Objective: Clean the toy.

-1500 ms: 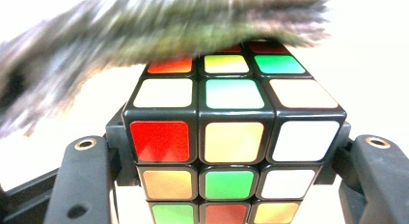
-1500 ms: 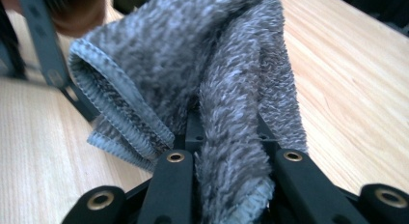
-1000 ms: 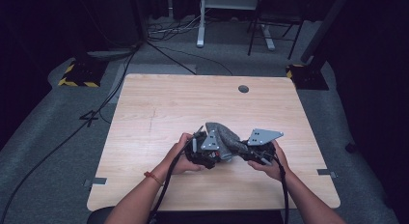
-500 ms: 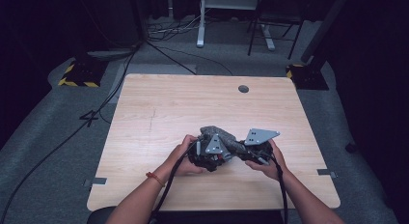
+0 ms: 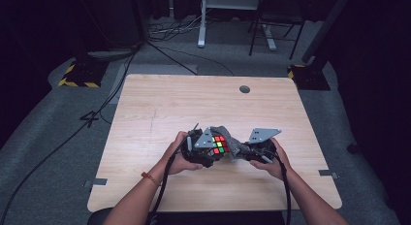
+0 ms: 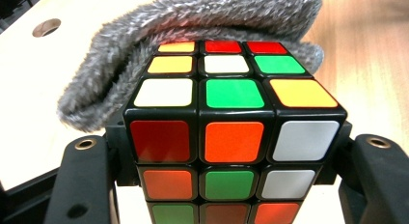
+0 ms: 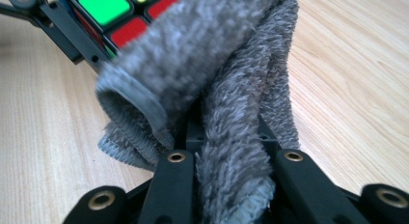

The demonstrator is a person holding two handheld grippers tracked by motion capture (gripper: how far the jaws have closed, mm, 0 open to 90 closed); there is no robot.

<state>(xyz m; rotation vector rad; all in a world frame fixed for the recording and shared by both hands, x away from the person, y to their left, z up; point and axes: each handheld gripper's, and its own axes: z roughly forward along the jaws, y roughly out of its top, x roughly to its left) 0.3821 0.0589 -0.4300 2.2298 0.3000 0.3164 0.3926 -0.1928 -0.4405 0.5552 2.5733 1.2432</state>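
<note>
Cloth, grey, fuzzy, bunched between the two hands near front-centre of the wooden surface, draped over far side of the cube. Going by size: surface first, pale wood grain, round grommet hole toward far edge. Cloth next; in left gripper view its fold lies over the cube's top rear edge, touching it. In right gripper view cloth runs from the cube down into the right tongs, hemmed edge curled at left. Cube, 3x3 puzzle w/ scrambled stickers, black frame; top face in left gripper view shows white, green, yellow, red; front face red, orange, white, green. Left tongs pinching cube from both sides, jaws flat vs. its side faces. Right tongs pinching a thick fold of cloth, jaws pressed in on fabric. High view: left tongs and right tongs close together, pointing toward each other, grey three-cornered plates on top, cables trailing back along forearms.
</note>
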